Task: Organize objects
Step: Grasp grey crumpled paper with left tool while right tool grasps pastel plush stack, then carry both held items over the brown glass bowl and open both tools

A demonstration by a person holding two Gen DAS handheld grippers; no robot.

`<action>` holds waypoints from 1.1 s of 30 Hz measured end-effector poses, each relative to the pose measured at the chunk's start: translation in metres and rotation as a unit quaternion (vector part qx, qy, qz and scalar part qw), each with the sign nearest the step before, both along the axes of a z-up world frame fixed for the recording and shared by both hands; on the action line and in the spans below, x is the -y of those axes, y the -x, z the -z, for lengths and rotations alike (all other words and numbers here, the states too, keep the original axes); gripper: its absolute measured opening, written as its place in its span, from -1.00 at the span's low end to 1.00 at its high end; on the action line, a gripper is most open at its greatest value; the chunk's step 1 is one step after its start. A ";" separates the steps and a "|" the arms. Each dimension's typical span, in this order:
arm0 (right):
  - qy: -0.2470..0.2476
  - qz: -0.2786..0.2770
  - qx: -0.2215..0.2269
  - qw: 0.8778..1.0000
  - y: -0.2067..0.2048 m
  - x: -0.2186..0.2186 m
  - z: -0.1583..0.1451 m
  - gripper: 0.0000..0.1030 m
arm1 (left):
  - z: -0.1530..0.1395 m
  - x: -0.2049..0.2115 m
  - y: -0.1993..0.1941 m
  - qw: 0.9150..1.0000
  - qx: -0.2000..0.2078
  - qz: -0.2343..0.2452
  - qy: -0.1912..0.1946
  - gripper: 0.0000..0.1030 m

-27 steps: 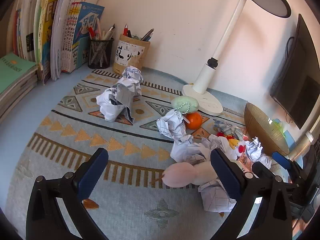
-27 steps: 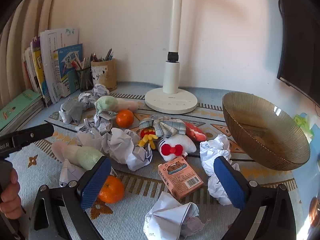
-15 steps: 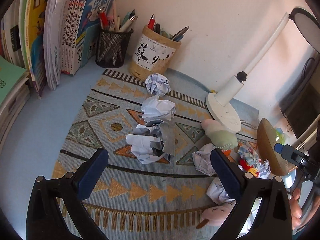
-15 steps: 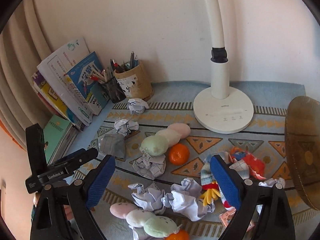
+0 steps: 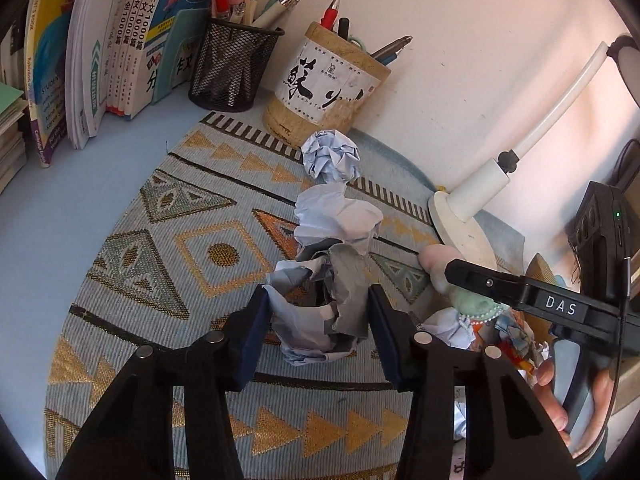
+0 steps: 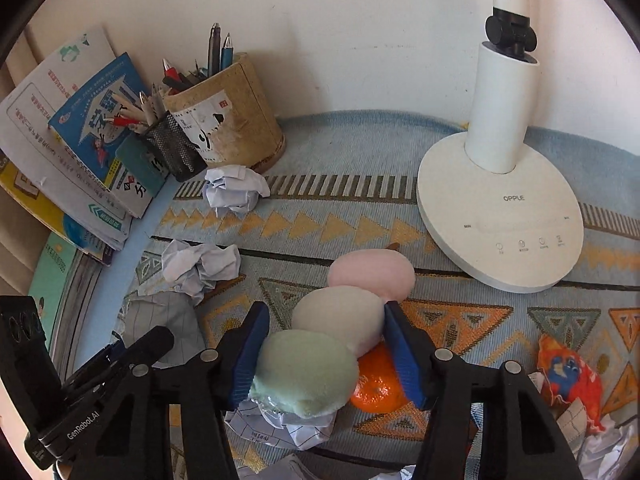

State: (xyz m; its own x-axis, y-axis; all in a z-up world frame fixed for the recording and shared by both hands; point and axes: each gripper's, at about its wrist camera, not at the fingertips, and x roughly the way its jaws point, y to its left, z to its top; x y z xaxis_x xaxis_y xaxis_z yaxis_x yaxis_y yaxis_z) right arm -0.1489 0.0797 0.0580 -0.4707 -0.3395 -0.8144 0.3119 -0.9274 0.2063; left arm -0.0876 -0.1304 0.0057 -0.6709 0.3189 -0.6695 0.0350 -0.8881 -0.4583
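both grabs in hand: left gripper (image 5: 316, 330) jaws clenched on crumpled paper ball (image 5: 320, 312) on the rug (image 5: 160, 248), right gripper (image 6: 326, 354) jaws pinching the three-ball plush skewer (image 6: 340, 332) beside the orange (image 6: 376, 384); next: lift each clear to its pile.

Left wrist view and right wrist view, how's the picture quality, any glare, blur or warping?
Left wrist view: sharp, fisheye bends the books and lamp, pinkish washed-out wall at right. Right wrist view: sharp, even daylight, soft shadows on the mat, dark rounded corners, no strong glare.
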 end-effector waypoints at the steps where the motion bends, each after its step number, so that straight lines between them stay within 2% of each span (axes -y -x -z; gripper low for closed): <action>1: 0.011 -0.004 -0.022 1.000 -0.007 -0.004 -0.009 0.05 | -0.003 -0.001 -0.002 1.000 -0.006 -0.003 0.012 -0.18; 3: 0.037 -0.015 -0.071 0.997 -0.028 -0.017 -0.034 0.05 | -0.011 -0.003 -0.009 0.999 -0.030 -0.010 0.031 -0.18; 5: 0.055 -0.027 -0.109 0.992 -0.058 -0.035 -0.062 0.05 | -0.024 -0.003 -0.024 0.997 -0.073 -0.010 0.029 -0.18; 7: 0.068 -0.040 -0.130 0.988 -0.096 -0.055 -0.085 0.05 | -0.037 -0.003 -0.042 0.994 -0.108 -0.007 0.020 -0.18; 9: 0.075 -0.056 -0.137 0.986 -0.135 -0.080 -0.097 0.07 | -0.050 -0.009 -0.063 0.992 -0.124 -0.002 0.007 -0.18; 11: 0.077 -0.074 -0.126 0.986 -0.173 -0.105 -0.092 0.08 | -0.062 -0.022 -0.092 0.989 -0.147 0.016 -0.007 -0.18; 13: 0.087 -0.087 -0.090 0.988 -0.206 -0.128 -0.071 0.08 | -0.067 -0.040 -0.124 0.987 -0.154 0.033 -0.012 -0.18; 17: 0.096 -0.100 -0.045 0.989 -0.244 -0.155 -0.026 0.08 | -0.063 -0.076 -0.179 0.984 -0.160 0.061 -0.046 -0.18; 20: 0.089 -0.138 -0.055 0.985 -0.269 -0.160 -0.016 0.07 | -0.056 -0.100 -0.202 0.983 -0.150 0.084 -0.062 -0.18; 24: -0.005 -0.138 -0.056 0.989 -0.277 -0.150 0.005 0.07 | -0.051 -0.125 -0.217 0.985 -0.141 0.097 -0.023 -0.18; 25: -0.013 -0.137 -0.058 0.989 -0.278 -0.151 0.009 0.07 | -0.050 -0.129 -0.222 0.985 -0.140 0.099 -0.021 -0.18; 29: 0.021 -0.143 -0.049 0.988 -0.284 -0.153 0.010 0.07 | -0.047 -0.137 -0.230 0.986 -0.137 0.098 -0.007 -0.18; 31: 0.026 -0.147 -0.061 0.987 -0.293 -0.146 0.001 0.08 | -0.047 -0.137 -0.235 0.986 -0.139 0.097 0.003 -0.18; 32: 0.021 -0.144 -0.068 0.987 -0.297 -0.141 -0.001 0.20 | -0.047 -0.136 -0.236 0.985 -0.140 0.096 0.005 -0.18; 33: 0.006 -0.130 -0.073 0.989 -0.298 -0.133 -0.002 0.47 | -0.048 -0.136 -0.238 0.985 -0.142 0.093 0.006 -0.18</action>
